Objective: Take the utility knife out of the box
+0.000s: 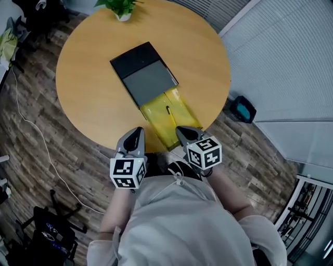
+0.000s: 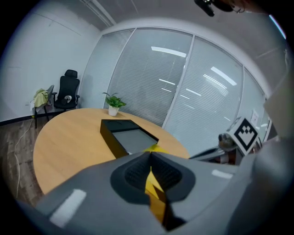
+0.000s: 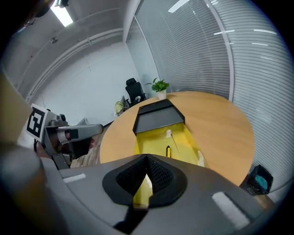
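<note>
On the round wooden table (image 1: 93, 93) lies a black box (image 1: 143, 72) with its yellow tray (image 1: 179, 101) slid out toward me. A slim yellow and black utility knife (image 1: 169, 115) lies lengthwise in the tray, and the right gripper view shows the knife (image 3: 168, 151) there too. My left gripper (image 1: 138, 131) hovers at the table's near edge, left of the tray's end, jaws shut and empty. My right gripper (image 1: 181, 130) is at the tray's near right corner, also shut and empty. In their own views the left gripper (image 2: 149, 153) and right gripper (image 3: 147, 157) both point toward the box (image 2: 126, 137).
A small potted plant (image 1: 120, 8) stands at the table's far edge. A blue bin (image 1: 243, 109) sits on the floor to the right, by the glass wall with blinds. A black office chair (image 2: 69, 87) stands at the far left, and a white cable (image 1: 36, 135) trails over the wooden floor.
</note>
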A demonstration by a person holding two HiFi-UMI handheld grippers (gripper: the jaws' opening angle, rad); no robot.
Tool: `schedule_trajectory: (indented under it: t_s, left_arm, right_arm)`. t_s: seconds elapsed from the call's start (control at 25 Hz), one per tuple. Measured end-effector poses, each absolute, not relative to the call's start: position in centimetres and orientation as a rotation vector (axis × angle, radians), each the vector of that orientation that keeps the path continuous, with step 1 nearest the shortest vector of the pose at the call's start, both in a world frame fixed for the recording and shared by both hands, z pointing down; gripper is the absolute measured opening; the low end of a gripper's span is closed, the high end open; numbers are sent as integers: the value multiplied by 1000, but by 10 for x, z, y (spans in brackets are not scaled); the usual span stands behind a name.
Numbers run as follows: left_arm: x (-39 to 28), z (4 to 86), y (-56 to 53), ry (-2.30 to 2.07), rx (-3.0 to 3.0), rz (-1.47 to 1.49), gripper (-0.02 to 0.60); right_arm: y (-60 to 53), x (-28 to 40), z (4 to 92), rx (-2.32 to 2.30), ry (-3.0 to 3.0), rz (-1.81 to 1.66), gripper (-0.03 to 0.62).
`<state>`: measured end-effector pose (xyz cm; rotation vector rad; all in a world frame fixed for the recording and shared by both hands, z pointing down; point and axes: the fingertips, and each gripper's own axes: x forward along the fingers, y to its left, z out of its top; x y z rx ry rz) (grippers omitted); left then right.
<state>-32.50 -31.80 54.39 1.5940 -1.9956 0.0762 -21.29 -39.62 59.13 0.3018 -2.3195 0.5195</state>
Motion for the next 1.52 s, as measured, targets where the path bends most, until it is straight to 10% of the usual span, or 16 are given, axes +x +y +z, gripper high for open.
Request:
schedule_trajectory:
  t_s: [0.8,1.52]
  left_arm:
    - [-365,610,-329,-1997,1310,87,6]
    - [-364,612,-335,-2013,1280,82,6]
  right_arm:
    - [-449,-261,712,174,-1954,439,138]
    - [-447,-260,724,26,-1908,119,52]
